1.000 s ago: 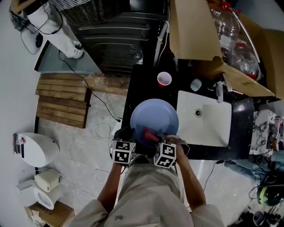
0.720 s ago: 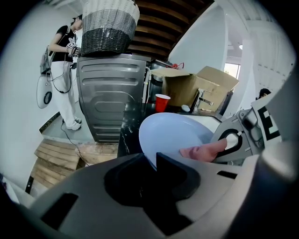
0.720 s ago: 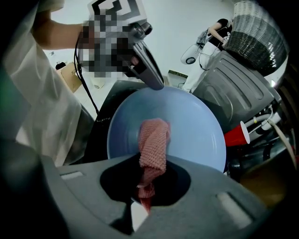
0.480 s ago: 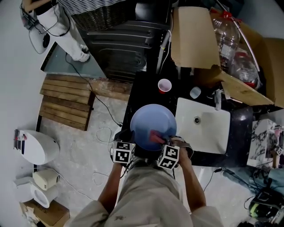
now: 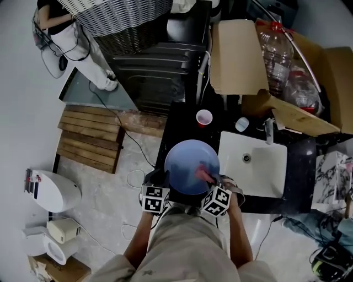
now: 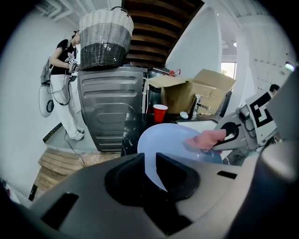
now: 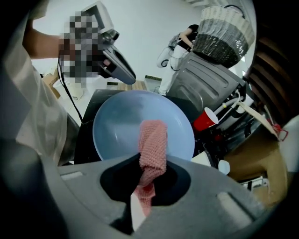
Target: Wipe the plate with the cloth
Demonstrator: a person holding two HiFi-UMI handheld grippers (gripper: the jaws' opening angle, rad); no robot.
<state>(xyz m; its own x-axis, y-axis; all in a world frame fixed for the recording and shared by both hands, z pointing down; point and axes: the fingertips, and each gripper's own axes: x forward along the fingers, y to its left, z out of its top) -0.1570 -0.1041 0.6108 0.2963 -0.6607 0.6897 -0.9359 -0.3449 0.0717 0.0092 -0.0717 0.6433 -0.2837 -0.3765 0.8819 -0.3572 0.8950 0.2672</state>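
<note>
Closest in, the left gripper (image 6: 148,162) has its jaws clamped on the near rim of the plate (image 6: 173,140), holding it over the dark counter just left of the sink (image 5: 253,160). The right gripper (image 7: 148,184) pinches the pink cloth (image 7: 153,142) tight, and the free end lies on the plate's face, on the side nearer the sink. The wipe looks under way; how much of the face is done, I can't judge.

To do it well, press the cloth flat and sweep overlapping arcs from the middle out to the rim. The left side should brace against the push, because that thin, smooth edge could twist out of a narrow grip.

Containers now. The sink shows only its drain. At the sink's far left corner sits a small pale cup (image 5: 241,124), contents unclear. Left of that, beyond the plate, stands a red cup (image 5: 204,117), upright; whether anything's inside, I can't tell. Beyond the sink is an open cardboard box (image 5: 309,104) with clear plastic bottles (image 5: 278,38) lying in it. Farthest back, well left of the sink, a wicker basket (image 5: 118,16) sits on a metal machine (image 5: 149,60), its inside out of sight.
</note>
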